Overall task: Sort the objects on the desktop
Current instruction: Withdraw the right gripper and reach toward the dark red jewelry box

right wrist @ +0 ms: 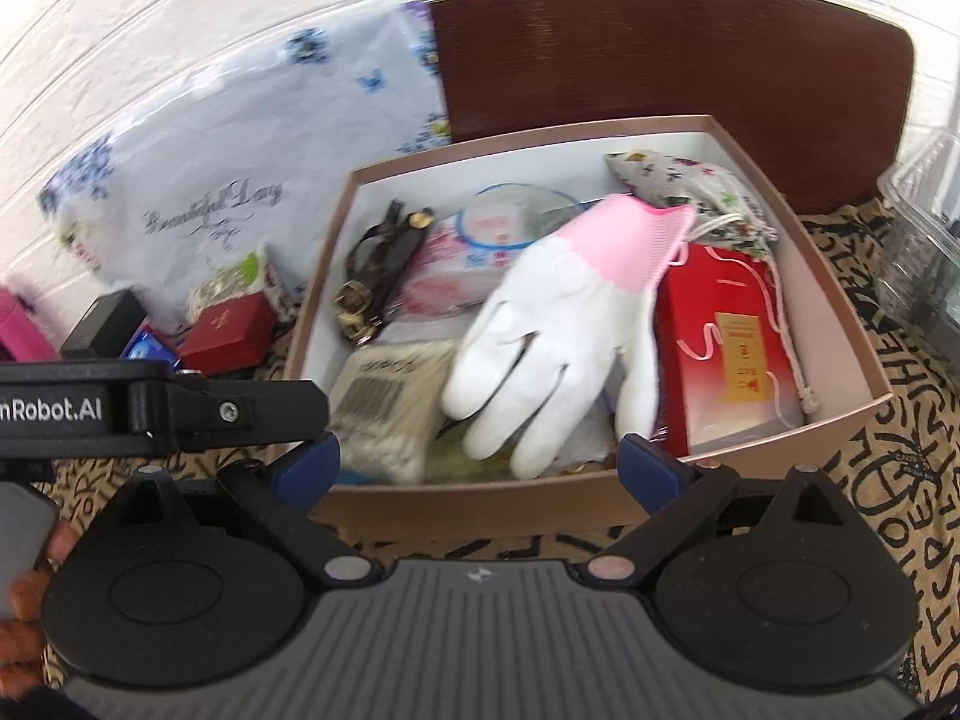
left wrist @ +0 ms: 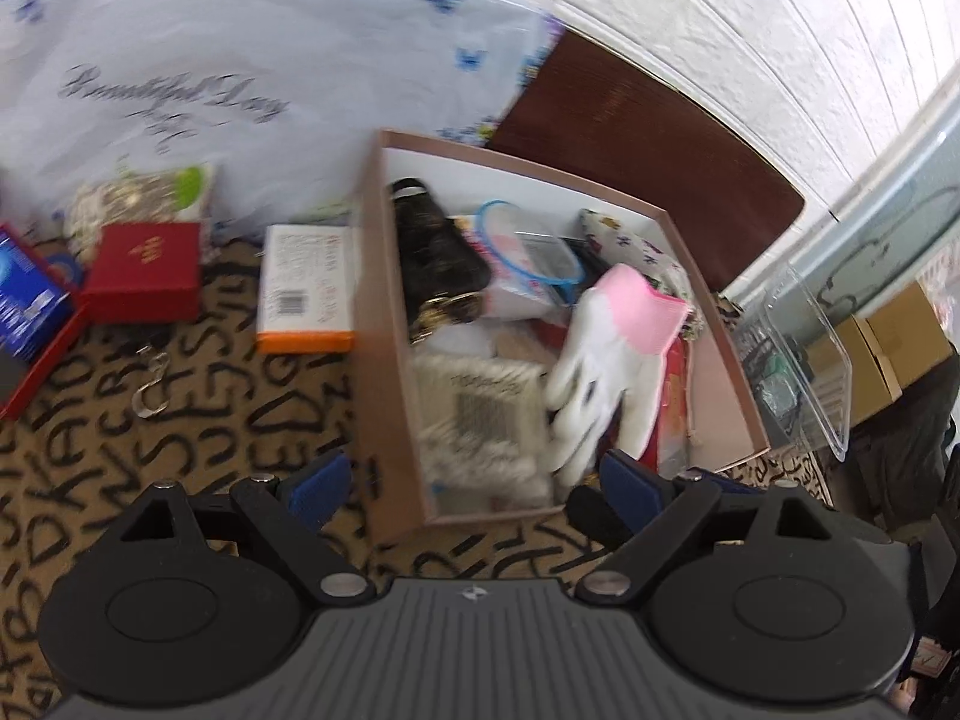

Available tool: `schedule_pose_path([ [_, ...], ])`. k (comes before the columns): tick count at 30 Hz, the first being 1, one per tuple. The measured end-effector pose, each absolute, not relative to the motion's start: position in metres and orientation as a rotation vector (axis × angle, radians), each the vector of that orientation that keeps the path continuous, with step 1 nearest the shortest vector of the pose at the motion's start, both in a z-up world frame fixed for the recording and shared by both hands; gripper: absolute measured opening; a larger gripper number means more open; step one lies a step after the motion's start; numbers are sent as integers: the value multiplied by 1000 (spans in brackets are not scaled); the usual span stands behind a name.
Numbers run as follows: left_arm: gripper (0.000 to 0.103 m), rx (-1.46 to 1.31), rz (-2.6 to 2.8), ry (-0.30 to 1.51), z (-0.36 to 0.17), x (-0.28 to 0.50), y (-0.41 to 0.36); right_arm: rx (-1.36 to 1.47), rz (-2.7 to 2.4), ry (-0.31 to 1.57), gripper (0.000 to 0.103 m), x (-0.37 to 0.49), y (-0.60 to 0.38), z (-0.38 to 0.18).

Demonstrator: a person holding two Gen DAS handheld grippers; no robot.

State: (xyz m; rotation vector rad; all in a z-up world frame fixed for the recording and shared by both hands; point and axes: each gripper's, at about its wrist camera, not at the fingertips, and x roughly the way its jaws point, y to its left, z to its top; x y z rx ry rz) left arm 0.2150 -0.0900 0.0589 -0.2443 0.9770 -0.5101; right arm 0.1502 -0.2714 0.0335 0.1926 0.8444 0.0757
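Both hand-held grippers hover over the near edge of the cardboard box (right wrist: 852, 354), empty and spread wide: the right hand-held gripper (right wrist: 474, 468) has its blue pads (right wrist: 645, 468) set well apart at 6 o'clock of the box, and the left hand-held gripper (left wrist: 474, 480) likewise stands open with nothing between its fingers. A white glove with a pink cuff (right wrist: 564, 336) lies on top of the box's contents, fingers pointing toward 7 o'clock, cuff toward 1 o'clock. At its 3 o'clock sits a red packet (right wrist: 726, 354), with a floral drawstring pouch (right wrist: 690, 186) at 1 o'clock. On the letter-patterned worktop (left wrist: 198, 420) outside the box, at 9 o'clock, lie a white-and-orange carton (left wrist: 306, 288), a red box (left wrist: 147, 270) and a metal hook (left wrist: 150, 387).
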Motion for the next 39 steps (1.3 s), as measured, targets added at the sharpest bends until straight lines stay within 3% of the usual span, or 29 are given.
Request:
schedule_pose_path([
  [21,93,-454,-282,876,57,198,44,-131,460,767,96,153,-138,71],
  [30,92,-491,-282,877,47,240,67,-156,508,812,94,209,-90,56],
  [39,90,-500,-311,902,29,304,71,-170,479,854,84,266,-52,27],
])
